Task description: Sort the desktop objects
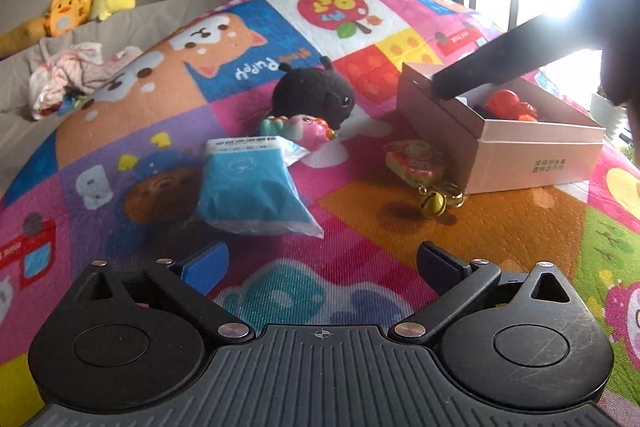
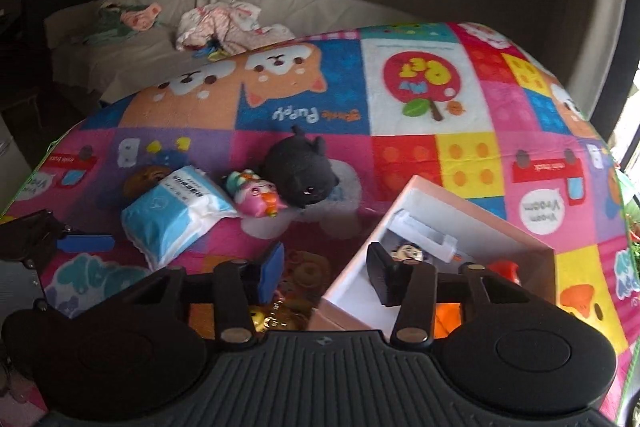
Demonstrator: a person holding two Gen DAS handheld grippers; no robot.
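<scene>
The right tool point(image 2: 326, 277) hangs at the box point(image 1: 540, 151) with its jaws part open and nothing between them; one finger is over the box wall, the other outside it. The left tool point(image 1: 320, 267) stands wide and empty over the mat point(image 1: 360, 227), low in its frame.

Still loose on the mat are the charm point(image 1: 416, 161) with its bell, touching the box's near corner, the tissue pack point(image 1: 248, 183), the pink toy point(image 1: 304, 129) and the black plush point(image 1: 316, 93) at centre.

The charm looks like the likely next pick. The right tool should clear the wall first, then close on the flat body, not the chain.
</scene>
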